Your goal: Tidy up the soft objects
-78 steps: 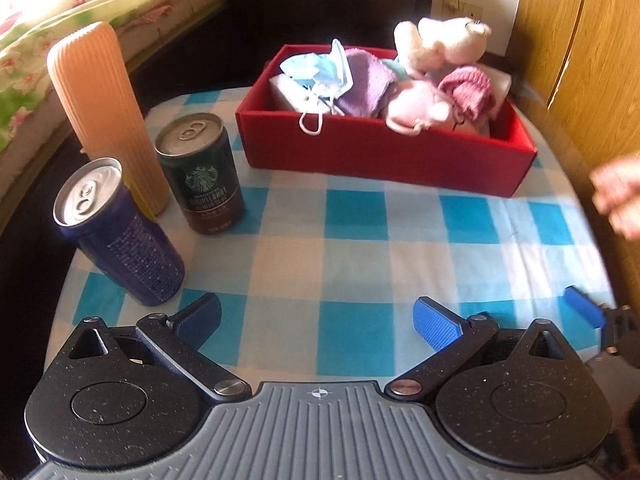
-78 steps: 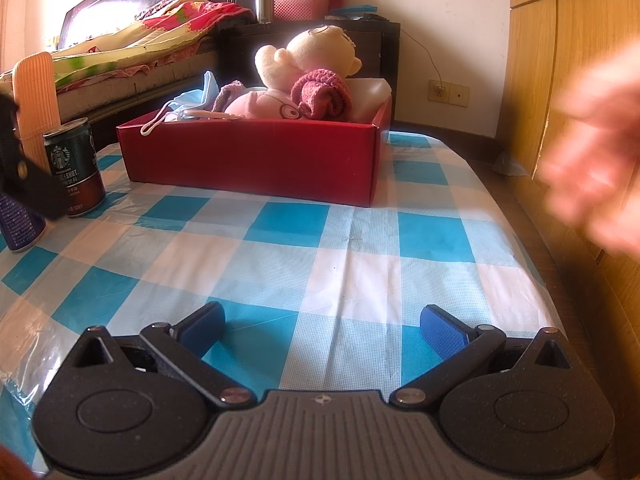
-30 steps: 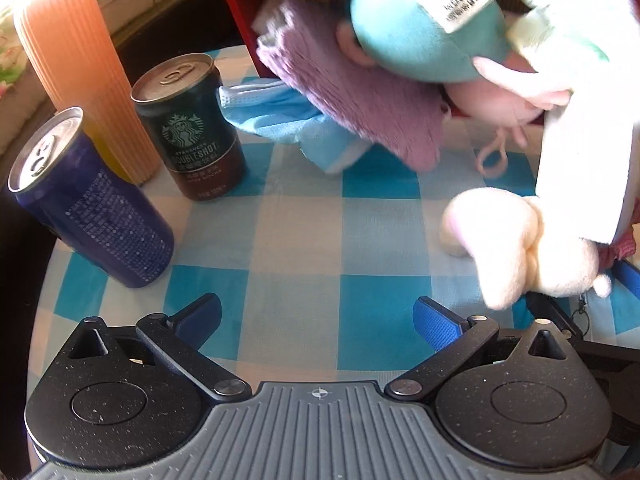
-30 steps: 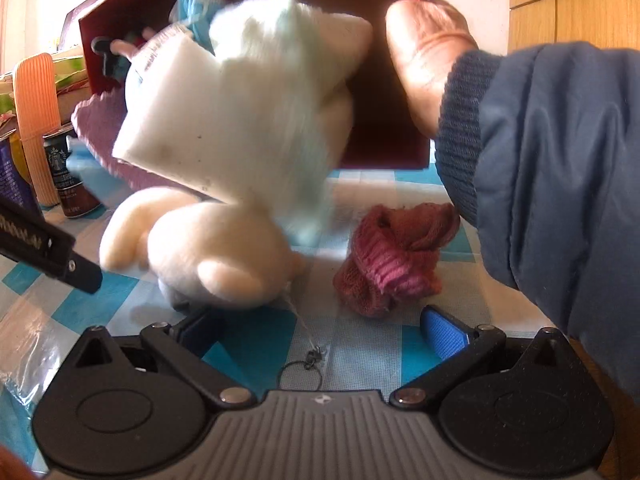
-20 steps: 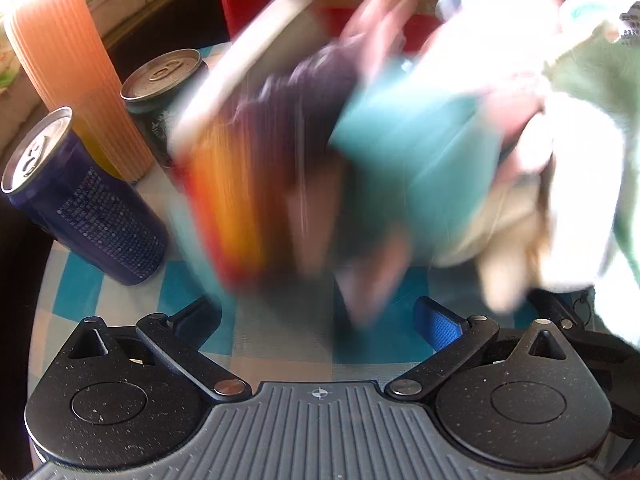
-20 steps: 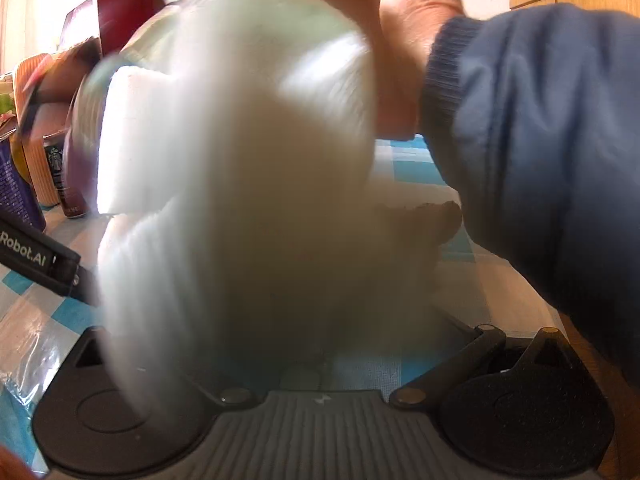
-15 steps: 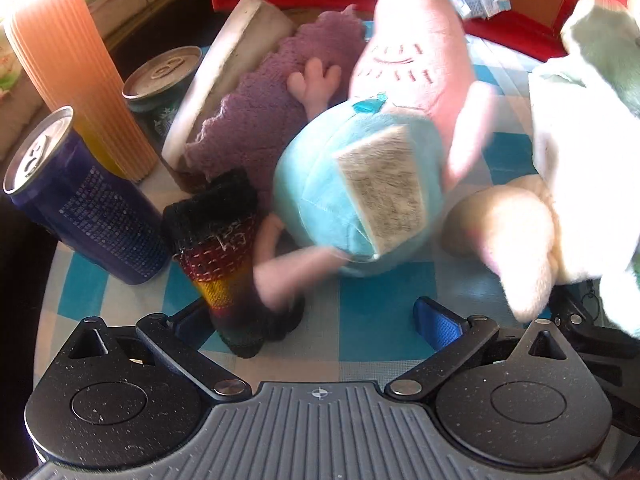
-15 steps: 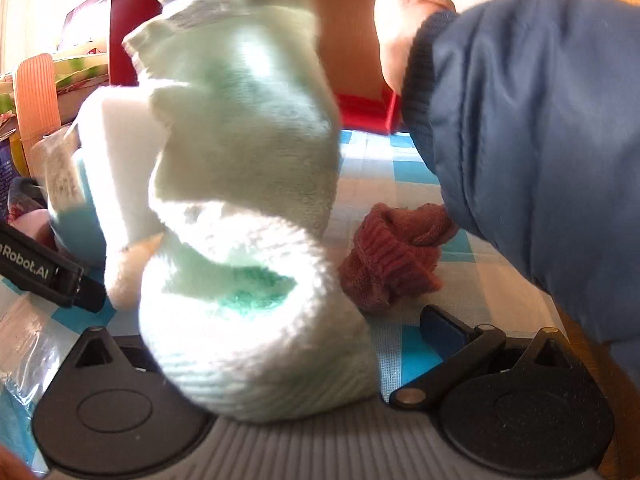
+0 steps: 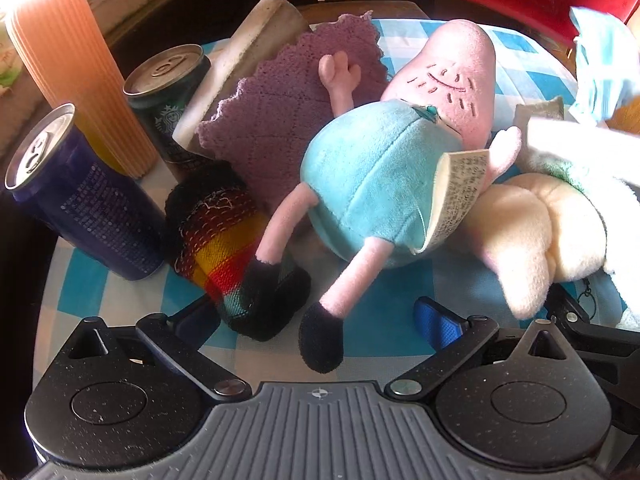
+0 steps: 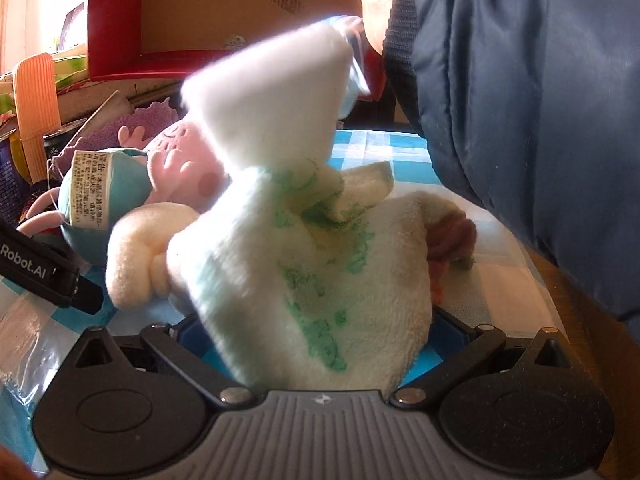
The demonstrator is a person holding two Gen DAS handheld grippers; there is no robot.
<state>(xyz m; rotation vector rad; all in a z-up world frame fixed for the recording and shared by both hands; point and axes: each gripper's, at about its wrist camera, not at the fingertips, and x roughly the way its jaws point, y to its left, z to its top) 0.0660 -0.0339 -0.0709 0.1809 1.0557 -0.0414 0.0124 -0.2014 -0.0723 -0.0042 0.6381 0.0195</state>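
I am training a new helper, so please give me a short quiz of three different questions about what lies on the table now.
1. True or false: both cans stand upright.
2. The pink doll lies partly on: A) the purple cloth B) an orange book C) a plate.
3. Fill in: the red box is held up by a person's ____.

Key: 1 true; 2 A; 3 hand.
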